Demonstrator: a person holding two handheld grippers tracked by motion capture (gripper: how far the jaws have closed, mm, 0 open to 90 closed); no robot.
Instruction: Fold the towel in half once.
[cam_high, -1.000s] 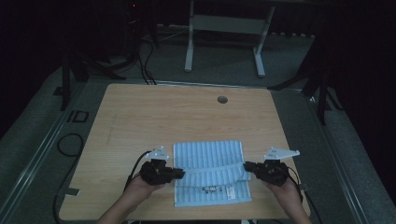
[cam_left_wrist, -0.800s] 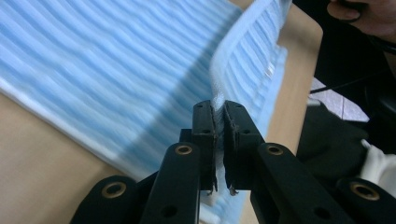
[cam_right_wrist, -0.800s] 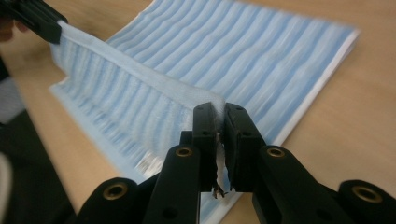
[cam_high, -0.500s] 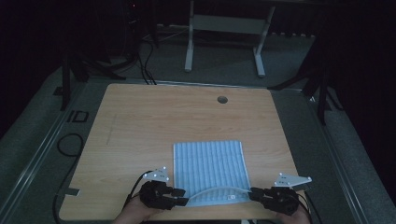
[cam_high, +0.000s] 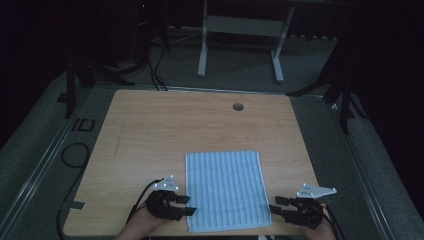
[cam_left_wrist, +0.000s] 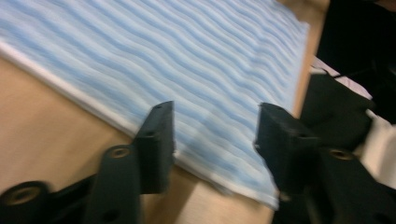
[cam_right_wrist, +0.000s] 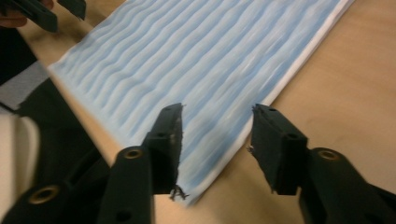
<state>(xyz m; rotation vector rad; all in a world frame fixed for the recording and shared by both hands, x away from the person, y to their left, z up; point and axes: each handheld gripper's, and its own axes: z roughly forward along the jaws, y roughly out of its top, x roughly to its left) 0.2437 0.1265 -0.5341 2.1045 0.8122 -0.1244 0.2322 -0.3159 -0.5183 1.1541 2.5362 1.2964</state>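
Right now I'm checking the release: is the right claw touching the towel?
Cannot tell. The right gripper view shows the right claw open astride the towel edge, but no plain gap or contact.

light blue and white striped towel (cam_high: 226, 190), tan wood-grain table (cam_high: 165, 125), black grippers' fingers (cam_left_wrist: 156, 144)

Towel (cam_high: 227, 190) on table (cam_high: 165, 130) near edge, claws apparently flanking it
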